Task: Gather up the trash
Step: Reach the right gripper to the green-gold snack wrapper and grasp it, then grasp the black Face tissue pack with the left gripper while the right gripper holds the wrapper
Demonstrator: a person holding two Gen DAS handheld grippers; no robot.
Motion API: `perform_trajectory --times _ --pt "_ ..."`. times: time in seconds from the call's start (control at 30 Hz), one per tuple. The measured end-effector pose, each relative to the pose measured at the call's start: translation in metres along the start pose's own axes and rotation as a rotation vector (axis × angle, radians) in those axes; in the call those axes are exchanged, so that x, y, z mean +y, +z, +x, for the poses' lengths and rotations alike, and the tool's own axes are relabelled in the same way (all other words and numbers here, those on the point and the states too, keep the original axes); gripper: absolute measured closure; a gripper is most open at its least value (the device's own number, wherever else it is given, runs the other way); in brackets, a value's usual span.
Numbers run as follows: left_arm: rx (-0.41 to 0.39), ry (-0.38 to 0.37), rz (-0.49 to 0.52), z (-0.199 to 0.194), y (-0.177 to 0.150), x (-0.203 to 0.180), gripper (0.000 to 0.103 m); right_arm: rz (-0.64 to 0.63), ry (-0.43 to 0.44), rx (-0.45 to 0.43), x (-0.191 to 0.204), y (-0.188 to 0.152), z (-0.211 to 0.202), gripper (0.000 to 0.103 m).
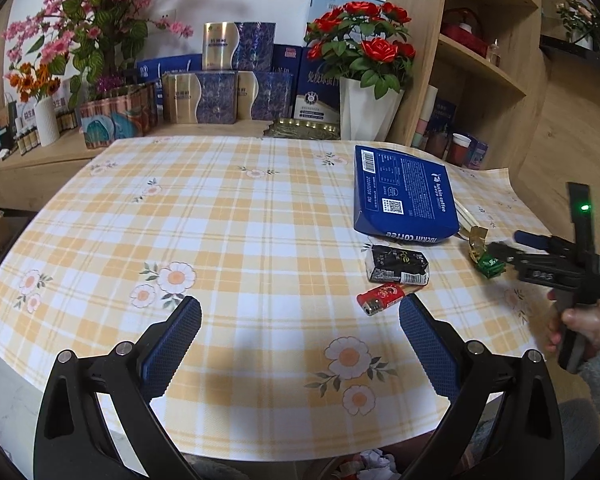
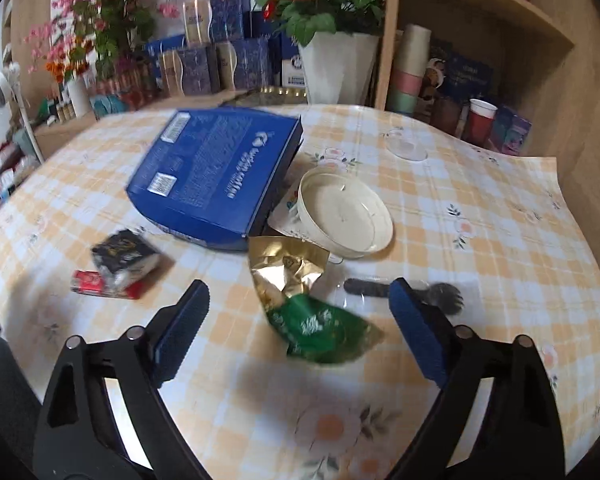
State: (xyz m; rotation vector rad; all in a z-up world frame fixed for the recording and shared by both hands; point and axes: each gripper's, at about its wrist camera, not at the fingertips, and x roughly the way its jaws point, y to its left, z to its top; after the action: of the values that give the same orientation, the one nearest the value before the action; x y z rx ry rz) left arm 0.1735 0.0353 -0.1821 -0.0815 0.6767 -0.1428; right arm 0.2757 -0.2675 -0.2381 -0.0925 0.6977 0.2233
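Right tongs [image 2: 296, 316] spread wide, straddling green-and-gold foil wrapper [image 2: 320, 324] on checked surface [image 2: 480, 216], pads not touching it. Wrapper's long axis running away toward blue coffee box [image 2: 220, 176]. Left tongs [image 1: 300, 320] also spread, empty, nearer red lighter [image 1: 380, 298]. Spoon [image 2: 404, 292] partly hidden behind right pad.

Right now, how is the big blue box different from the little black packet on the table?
The blue box is much bigger than the black packet. The box is flat with sharp, straight edges; the packet is crumpled and lumpy. The box is blue all over with white print; the packet is black with a white end. Both lie on the checked tablecloth, and no gripper is touching either.
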Motion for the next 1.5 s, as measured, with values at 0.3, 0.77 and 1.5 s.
perform_trajectory --times 0.3,0.77,1.5 --pt "0.057 -0.054 0.013 0.024 0.004 -0.019 0.006 -0.053 0.014 0.092 0.004 -0.004 0.031 0.039" --pt "0.172 -0.138 -0.004 0.071 0.008 -0.055 0.006 -0.12 0.074 -0.037 0.019 -0.017 0.006 0.073" --pt "0.327 -0.024 0.005 0.158 0.038 -0.089 0.018 -0.078 0.054 -0.065 0.01 -0.016 0.003 0.073"
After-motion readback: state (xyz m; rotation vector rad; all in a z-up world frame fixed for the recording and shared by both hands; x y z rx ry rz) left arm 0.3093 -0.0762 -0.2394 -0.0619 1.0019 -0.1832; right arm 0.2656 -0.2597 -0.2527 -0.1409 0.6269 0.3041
